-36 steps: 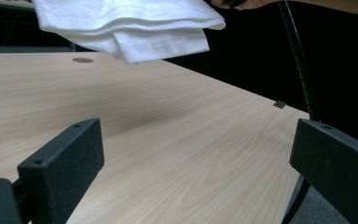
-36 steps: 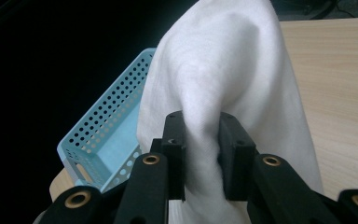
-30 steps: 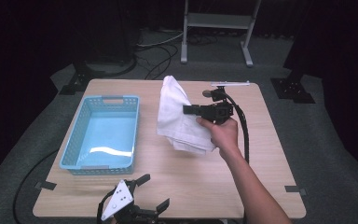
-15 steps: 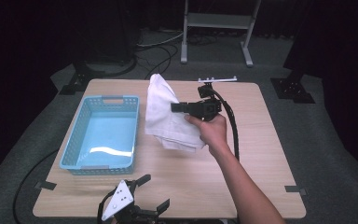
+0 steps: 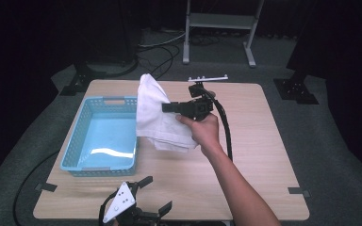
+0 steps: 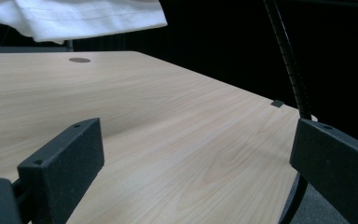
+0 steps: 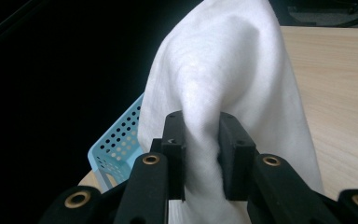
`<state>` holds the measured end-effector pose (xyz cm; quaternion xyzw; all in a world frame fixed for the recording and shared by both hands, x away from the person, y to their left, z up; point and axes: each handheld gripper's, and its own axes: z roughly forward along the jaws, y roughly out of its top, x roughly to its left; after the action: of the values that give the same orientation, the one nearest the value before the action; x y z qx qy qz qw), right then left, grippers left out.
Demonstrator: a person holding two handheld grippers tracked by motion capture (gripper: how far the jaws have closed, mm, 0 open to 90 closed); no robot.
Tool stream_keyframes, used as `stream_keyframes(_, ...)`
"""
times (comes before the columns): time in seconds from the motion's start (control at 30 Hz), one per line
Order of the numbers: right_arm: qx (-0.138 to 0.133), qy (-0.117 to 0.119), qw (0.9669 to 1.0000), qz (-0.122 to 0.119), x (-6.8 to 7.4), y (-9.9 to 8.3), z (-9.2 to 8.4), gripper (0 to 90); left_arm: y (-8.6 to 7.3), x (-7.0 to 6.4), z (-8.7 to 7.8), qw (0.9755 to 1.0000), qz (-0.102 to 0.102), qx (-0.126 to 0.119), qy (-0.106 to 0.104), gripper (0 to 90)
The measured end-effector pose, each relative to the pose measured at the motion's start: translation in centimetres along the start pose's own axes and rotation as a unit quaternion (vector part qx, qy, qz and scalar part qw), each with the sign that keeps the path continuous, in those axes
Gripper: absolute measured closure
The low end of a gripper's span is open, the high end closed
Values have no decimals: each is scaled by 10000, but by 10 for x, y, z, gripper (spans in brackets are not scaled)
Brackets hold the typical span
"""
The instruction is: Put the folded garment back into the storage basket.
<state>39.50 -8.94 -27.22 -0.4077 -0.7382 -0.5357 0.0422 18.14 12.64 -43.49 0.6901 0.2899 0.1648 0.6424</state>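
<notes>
A white cloth (image 5: pixel 156 113) hangs in the air over the table's middle, beside the right rim of a light blue basket (image 5: pixel 82 141). My right gripper (image 5: pixel 166 107) is shut on a fold of the white cloth (image 7: pixel 223 88), which bunches between the jaws; the basket's perforated corner (image 7: pixel 116 140) shows behind it. My left gripper (image 5: pixel 153 194) rests at the table's front edge, open, with nothing between its jaws. In the left gripper view the left gripper (image 6: pixel 196 163) looks across bare wood, and the cloth's hem (image 6: pixel 88 18) hangs at the top.
The wooden table (image 5: pixel 264 155) has free room to the right and in front. A black cable (image 5: pixel 226 127) trails from the right gripper. A metal stand (image 5: pixel 219 21) and floor cables lie beyond the far edge.
The right gripper has carried the cloth leftward, closer to the basket. The left gripper has stayed still.
</notes>
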Motion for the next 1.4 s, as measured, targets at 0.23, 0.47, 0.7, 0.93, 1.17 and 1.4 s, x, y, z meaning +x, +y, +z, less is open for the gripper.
stream_keyframes(0.23,42,49,10000,-60,7,4,7,748,0,0,0,10000,4,-8,-9,25)
stream_keyframes(0.47,60,115,9998,-135,17,10,20,748,0,-1,0,10000,4,0,-28,25)
stream_keyframes(0.7,25,153,9998,-152,24,14,30,748,0,0,0,10000,-12,-16,-14,25)
stream_keyframes(0.93,19,207,9997,-156,30,18,41,748,0,0,0,10000,13,-7,-13,25)
stream_keyframes(1.17,24,271,9995,-130,34,20,54,748,-1,0,-1,10000,-7,-17,-2,25)
stream_keyframes(1.4,64,300,9994,-157,41,25,64,748,-2,0,1,10000,8,35,-26,25)
